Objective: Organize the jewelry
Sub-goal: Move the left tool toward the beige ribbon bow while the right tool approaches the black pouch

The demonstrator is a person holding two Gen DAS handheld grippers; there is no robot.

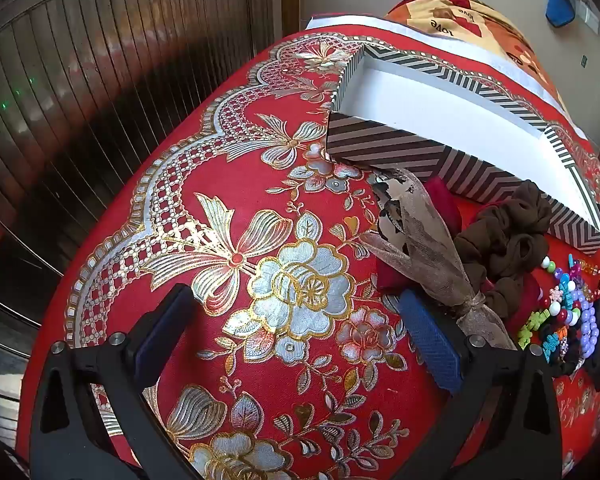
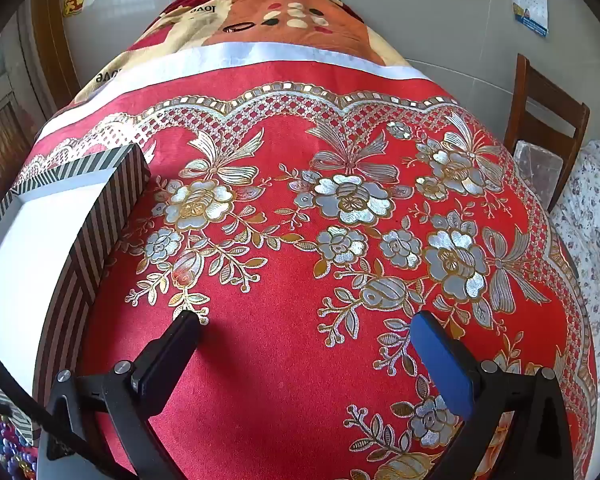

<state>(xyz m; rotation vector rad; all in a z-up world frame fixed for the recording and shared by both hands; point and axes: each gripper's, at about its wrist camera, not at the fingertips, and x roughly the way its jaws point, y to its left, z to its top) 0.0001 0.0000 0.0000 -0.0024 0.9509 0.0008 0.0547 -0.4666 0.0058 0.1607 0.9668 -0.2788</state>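
Covering the worktop (image 2: 284, 344) is a red cloth (image 1: 260, 184) worked with gold and silver flowers, seen in both wrist views. A striped box (image 1: 384, 148) with a white inside is set on it, open at the top and seen to hold nothing; in the right wrist view the same box (image 2: 112, 216) is cut off at the left edge. Just in front of the box, in the left wrist view, a pile of hair pieces and jewelry is gathered: a beige mesh bow (image 1: 424, 248) lies across a dark red pad (image 1: 440, 200), a brown scrunchie (image 1: 508, 236) is bunched beside it, and coloured bead bracelets (image 1: 568, 312) are heaped at the far right (a few beads also show at the bottom left of the right wrist view). The left gripper (image 1: 296, 312) is held spread wide above the bare cloth, its right finger just beside the bow, with nothing between the fingers. The right gripper (image 2: 306, 340) is likewise held wide apart over the cloth, well clear of the pile, and nothing is gripped.
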